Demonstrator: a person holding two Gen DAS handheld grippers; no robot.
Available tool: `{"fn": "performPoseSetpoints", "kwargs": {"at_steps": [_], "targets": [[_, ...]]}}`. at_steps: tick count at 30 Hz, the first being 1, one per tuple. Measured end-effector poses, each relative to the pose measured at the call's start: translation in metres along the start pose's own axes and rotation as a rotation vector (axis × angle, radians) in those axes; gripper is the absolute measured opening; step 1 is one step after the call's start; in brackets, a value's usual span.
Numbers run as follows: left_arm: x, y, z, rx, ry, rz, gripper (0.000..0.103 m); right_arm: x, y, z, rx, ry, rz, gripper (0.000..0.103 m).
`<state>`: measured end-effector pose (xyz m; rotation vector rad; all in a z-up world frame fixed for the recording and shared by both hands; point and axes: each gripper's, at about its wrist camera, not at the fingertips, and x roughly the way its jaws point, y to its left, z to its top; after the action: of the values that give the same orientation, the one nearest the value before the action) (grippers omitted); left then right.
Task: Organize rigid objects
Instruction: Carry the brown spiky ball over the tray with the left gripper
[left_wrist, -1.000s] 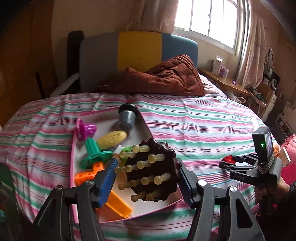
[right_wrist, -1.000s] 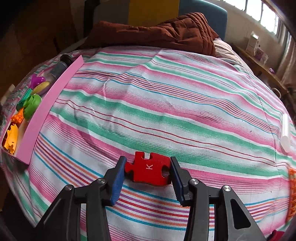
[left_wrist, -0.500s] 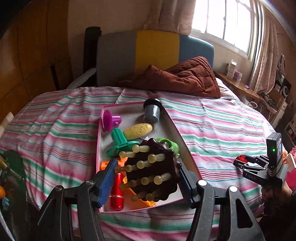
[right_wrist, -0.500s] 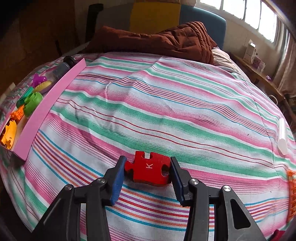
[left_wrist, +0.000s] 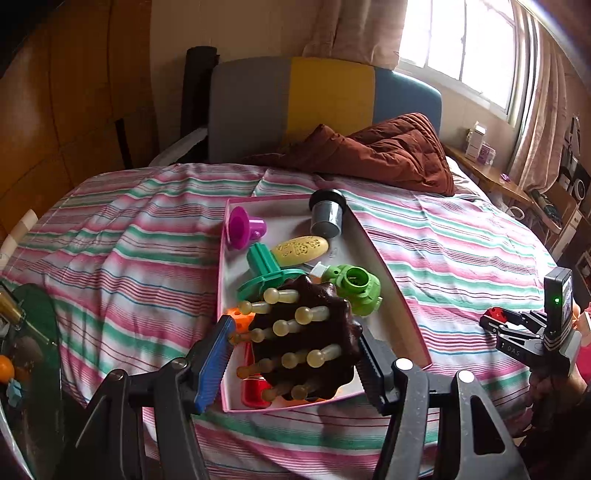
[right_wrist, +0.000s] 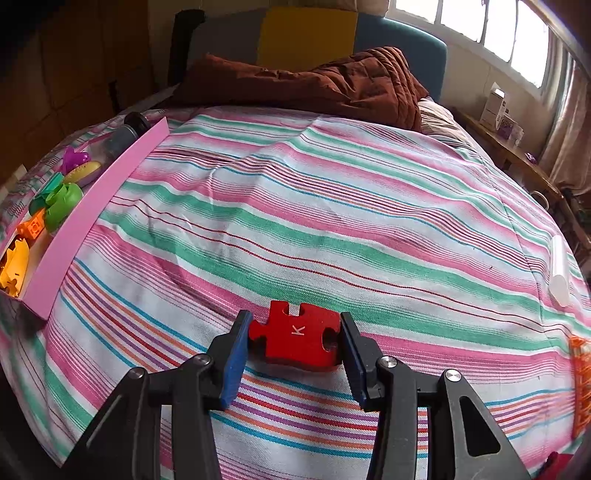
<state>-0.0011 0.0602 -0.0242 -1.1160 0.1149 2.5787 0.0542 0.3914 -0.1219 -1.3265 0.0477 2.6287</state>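
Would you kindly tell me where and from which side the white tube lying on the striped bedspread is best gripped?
I'd take the white tube across its middle, coming from above with the fingers either side of its long axis. It lies flat and alone on the striped bedspread, so the narrow width should fit between the jaws. The right hand-held gripper must first set down the red puzzle piece.

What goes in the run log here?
left gripper: holds brown massager over pink tray | right gripper: holds red puzzle piece
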Motion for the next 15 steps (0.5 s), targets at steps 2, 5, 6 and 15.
{"fn": "performPoseSetpoints", "kwargs": {"at_steps": [2,5,6,15], "targets": [[-0.001,0.004,-0.001,-0.009,0.001,0.004,0.063,0.0,0.001,0.0,0.001,-0.001,-0.002,0.047],[0.0,0.011,-0.003,-0.023,0.004,0.012,0.063,0.0,0.001,0.0,0.001,-0.001,-0.003,0.047],[0.0,0.014,-0.004,-0.028,0.006,0.014,0.063,0.0,0.001,0.0,0.001,-0.001,-0.003,0.047],[-0.003,0.056,-0.009,-0.158,0.025,0.004,0.063,0.0,0.0,0.0,0.004,-0.003,-0.004,0.047]]}}
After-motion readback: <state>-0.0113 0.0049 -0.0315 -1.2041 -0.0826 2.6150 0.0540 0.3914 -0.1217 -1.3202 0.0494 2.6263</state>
